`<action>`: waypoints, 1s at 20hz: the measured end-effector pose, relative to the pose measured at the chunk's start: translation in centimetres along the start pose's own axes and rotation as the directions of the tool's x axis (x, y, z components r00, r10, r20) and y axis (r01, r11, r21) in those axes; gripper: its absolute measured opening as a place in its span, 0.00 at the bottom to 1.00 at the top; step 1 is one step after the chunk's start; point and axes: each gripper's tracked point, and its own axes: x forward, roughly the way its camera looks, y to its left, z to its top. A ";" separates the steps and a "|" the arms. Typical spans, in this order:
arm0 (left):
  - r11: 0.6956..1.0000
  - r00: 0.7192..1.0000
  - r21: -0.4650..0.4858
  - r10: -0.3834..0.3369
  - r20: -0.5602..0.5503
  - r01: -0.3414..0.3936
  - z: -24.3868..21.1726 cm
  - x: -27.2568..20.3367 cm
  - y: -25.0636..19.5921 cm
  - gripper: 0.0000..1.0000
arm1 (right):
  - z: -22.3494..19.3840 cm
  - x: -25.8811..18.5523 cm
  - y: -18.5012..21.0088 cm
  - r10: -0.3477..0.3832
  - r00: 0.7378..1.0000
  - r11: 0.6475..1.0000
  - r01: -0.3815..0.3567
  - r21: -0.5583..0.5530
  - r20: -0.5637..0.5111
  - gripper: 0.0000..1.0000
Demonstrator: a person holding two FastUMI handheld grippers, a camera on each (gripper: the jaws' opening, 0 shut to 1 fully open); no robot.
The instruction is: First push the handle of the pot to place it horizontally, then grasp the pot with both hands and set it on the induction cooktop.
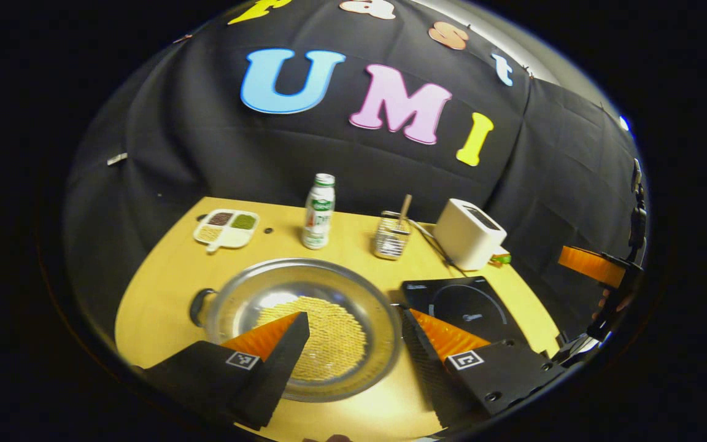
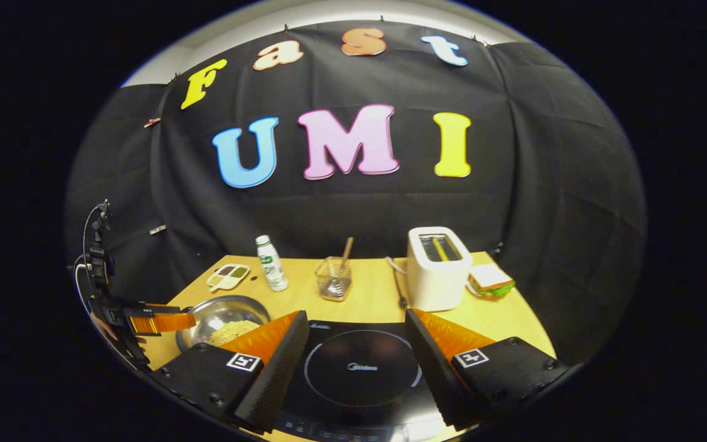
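Observation:
A wide steel pot [image 1: 329,285] holding yellow grains sits on the wooden table [image 1: 163,276], a black handle [image 1: 199,305] sticking out on its left side. My left gripper [image 1: 356,316] hovers open just above the pot's near half, one finger over the grains and the other beside the right rim. The black induction cooktop [image 1: 470,301] lies right of the pot. In the right gripper view my right gripper [image 2: 356,314] stands open above the cooktop [image 2: 363,368], with the pot [image 2: 221,316] at its left and the left gripper [image 2: 157,320] next to that.
Along the table's back stand a divided dish [image 1: 226,228], a white bottle [image 1: 319,212], a wire basket [image 1: 391,238] with a utensil, and a white toaster [image 1: 469,233]. A sandwich [image 2: 490,279] lies right of the toaster [image 2: 438,267]. The right gripper [image 1: 593,265] shows at the far right.

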 end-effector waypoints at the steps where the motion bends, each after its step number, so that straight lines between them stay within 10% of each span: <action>1: 1.000 1.000 0.001 0.028 -0.005 -0.028 0.0 -0.1 2.1 0.95 | -0.6 1.3 1.7 0.037 0.999 0.999 -0.037 0.004 -0.032 0.98; 9: 0.993 0.992 -0.033 0.109 -0.064 -0.111 -2.6 2.4 12.8 0.96 | -9.2 9.1 12.2 0.218 0.917 0.976 -0.196 0.099 -0.335 0.99; 20: 0.997 0.985 -0.043 0.058 -0.164 -0.066 -6.1 7.6 17.4 0.96 | -17.9 13.3 13.2 0.151 0.835 0.988 -0.110 0.109 -0.529 0.99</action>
